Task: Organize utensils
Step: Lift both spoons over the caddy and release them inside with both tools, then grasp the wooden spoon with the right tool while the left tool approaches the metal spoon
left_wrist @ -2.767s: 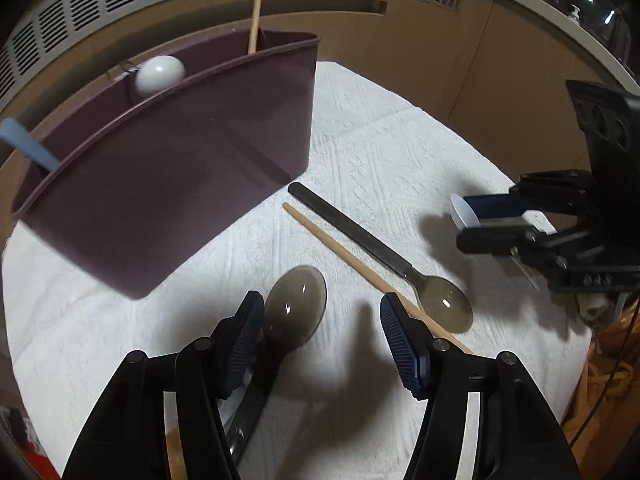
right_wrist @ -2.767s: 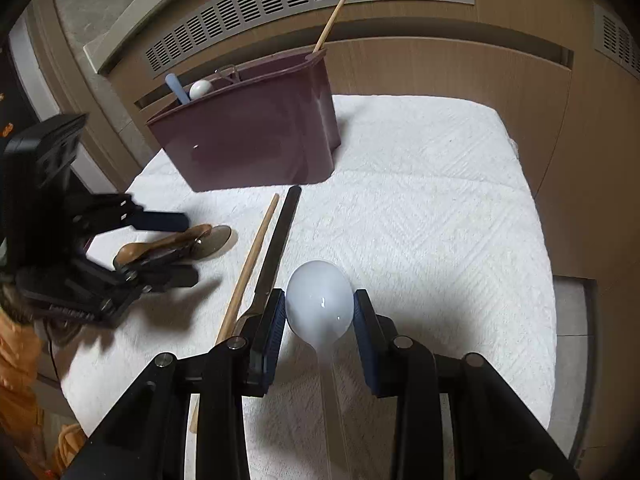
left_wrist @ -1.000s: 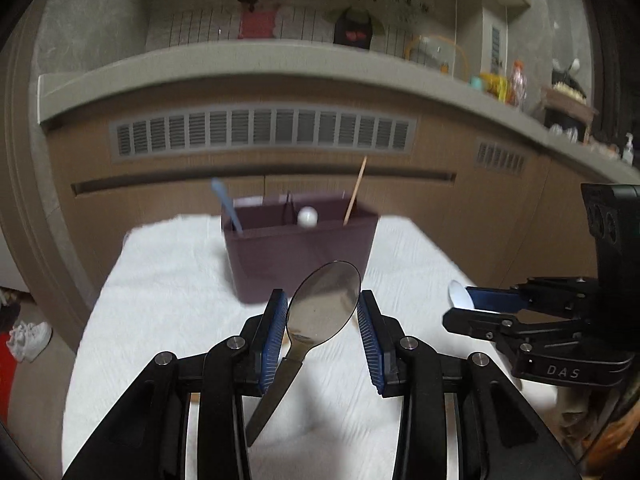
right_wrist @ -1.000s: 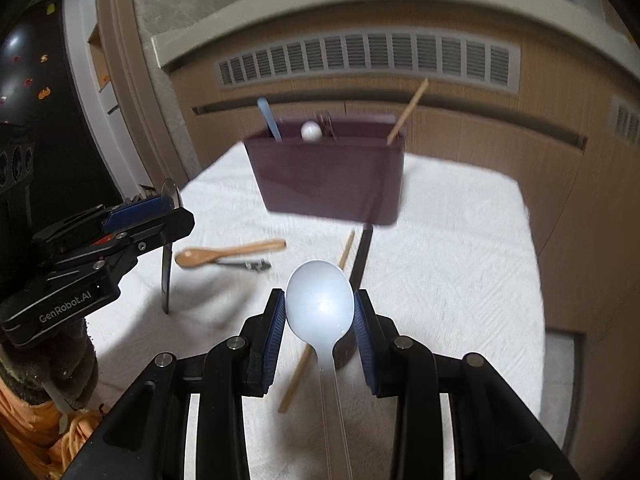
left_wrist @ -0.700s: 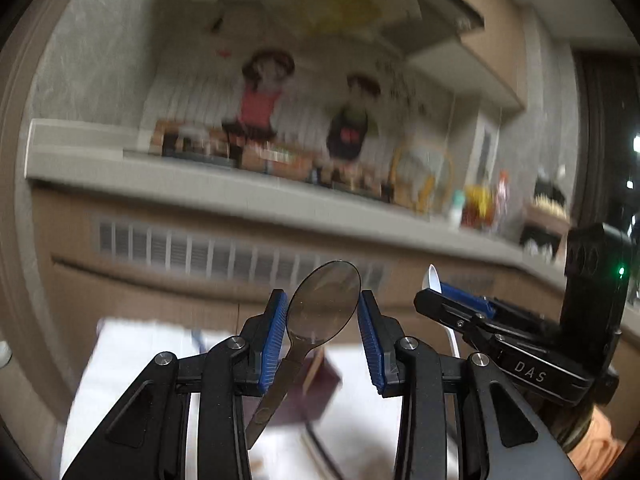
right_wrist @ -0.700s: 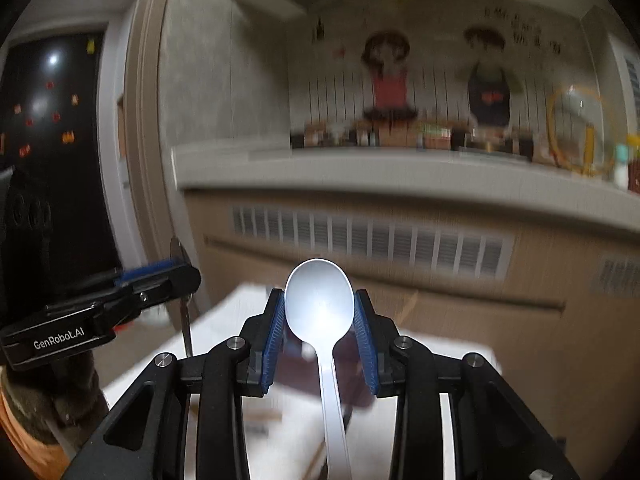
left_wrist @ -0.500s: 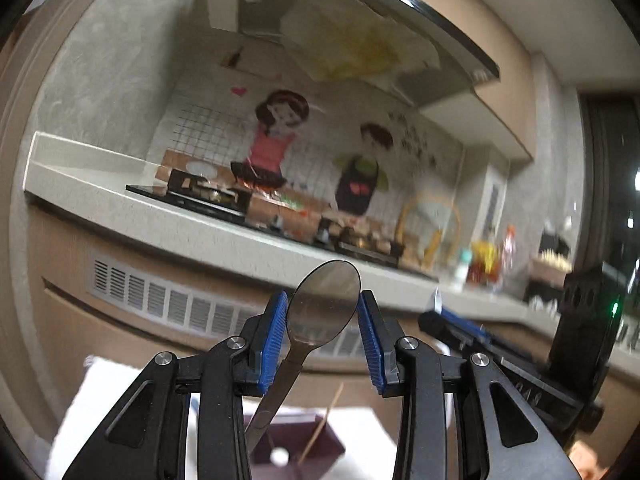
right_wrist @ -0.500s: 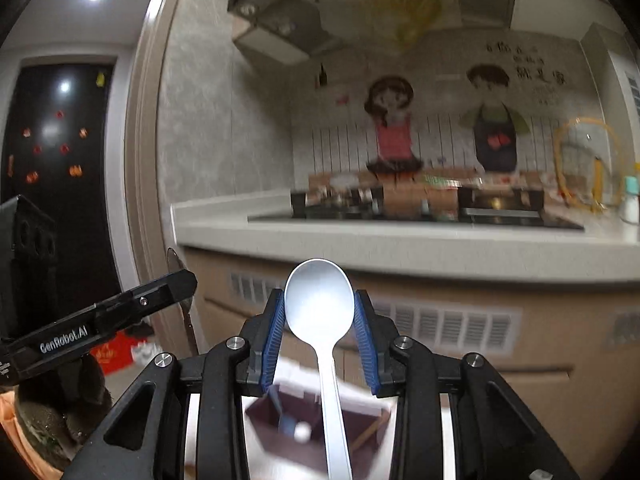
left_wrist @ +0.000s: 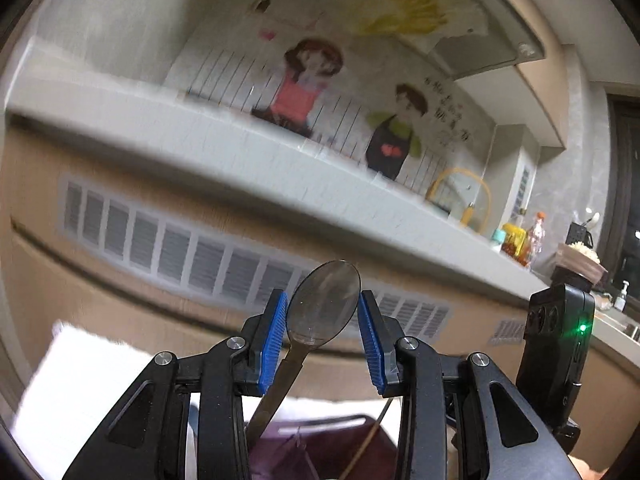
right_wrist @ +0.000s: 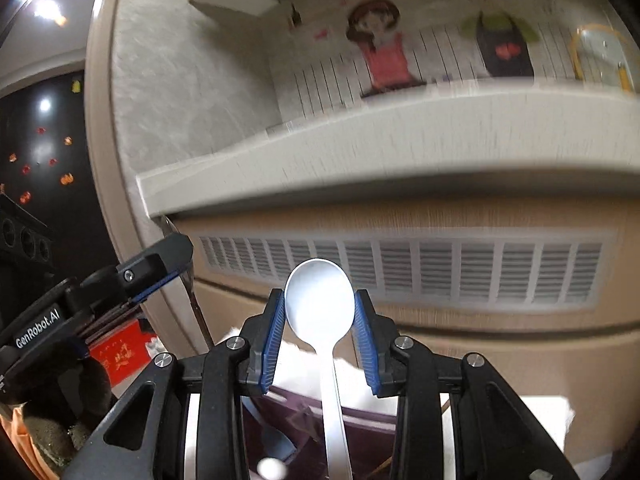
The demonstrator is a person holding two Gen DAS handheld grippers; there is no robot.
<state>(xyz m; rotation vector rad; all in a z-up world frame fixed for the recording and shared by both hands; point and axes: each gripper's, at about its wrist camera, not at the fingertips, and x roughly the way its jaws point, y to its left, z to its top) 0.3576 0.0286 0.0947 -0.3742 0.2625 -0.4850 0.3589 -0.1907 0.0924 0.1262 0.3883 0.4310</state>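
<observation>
My left gripper is shut on a metal spoon, bowl up, its handle slanting down toward the dark purple utensil holder just below. My right gripper is shut on a white plastic spoon, bowl up, its handle hanging down into the same purple holder. In the holder I see a blue utensil, a white round spoon head and a wooden chopstick. The left gripper also shows in the right wrist view, the right one's body in the left wrist view.
White cloth covers the table under the holder. A beige cabinet front with a vent grille and a counter edge stand behind. Both views are blurred by motion.
Both grippers have tilted back down from looking at the wall. The holder has come close beneath both, and both spoon handles now hang over or into it.
</observation>
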